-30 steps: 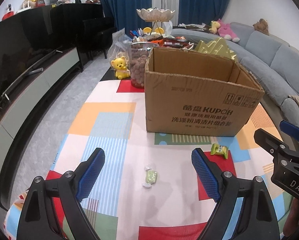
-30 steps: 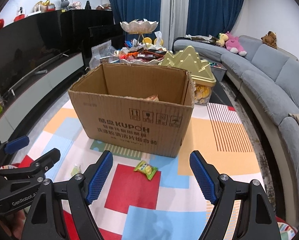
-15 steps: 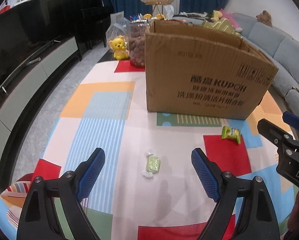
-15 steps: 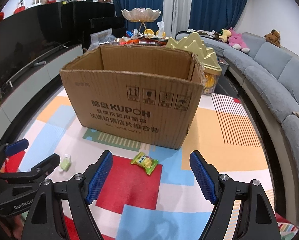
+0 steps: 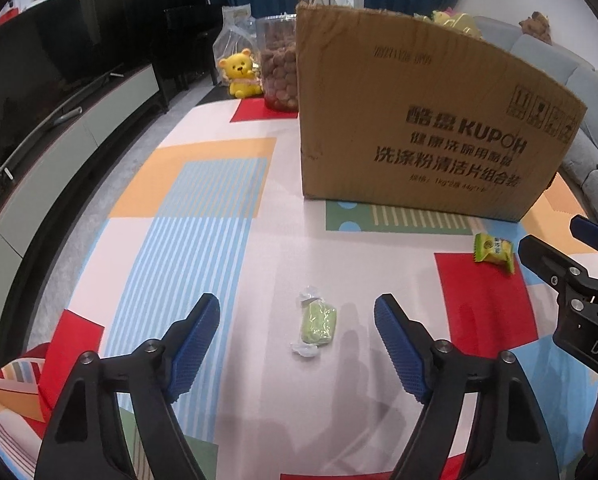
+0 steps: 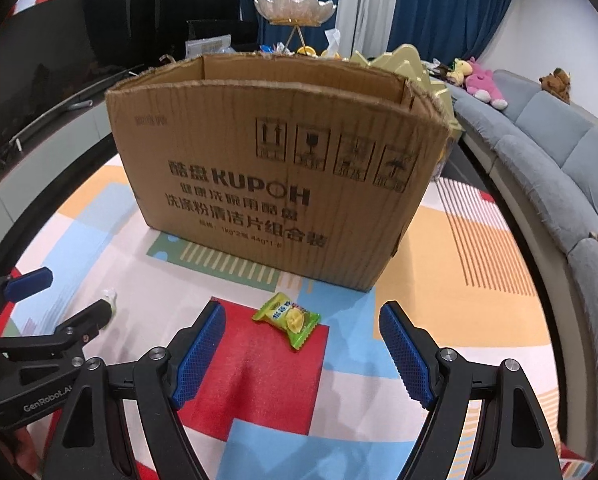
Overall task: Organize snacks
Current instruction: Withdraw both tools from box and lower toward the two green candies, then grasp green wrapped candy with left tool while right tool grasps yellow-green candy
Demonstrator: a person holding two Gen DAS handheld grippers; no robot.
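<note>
From the left wrist view, the left gripper (image 5: 297, 340) stands with jaws apart, having just been closing; the pale green candy (image 5: 317, 323) lies between them on the patterned mat (image 5: 203, 216), untouched. The cardboard box (image 5: 419, 120) sits at one o'clock.

From the right wrist view, the right gripper (image 6: 301, 344) gapes wide, with the yellow-green snack packet (image 6: 287, 318) between its tips at twelve o'clock, unpinched, just before the box.

A home living room, seemingly: grey sofa (image 6: 539, 136), blue curtains (image 6: 439, 4), plush toys (image 6: 479, 84).
</note>
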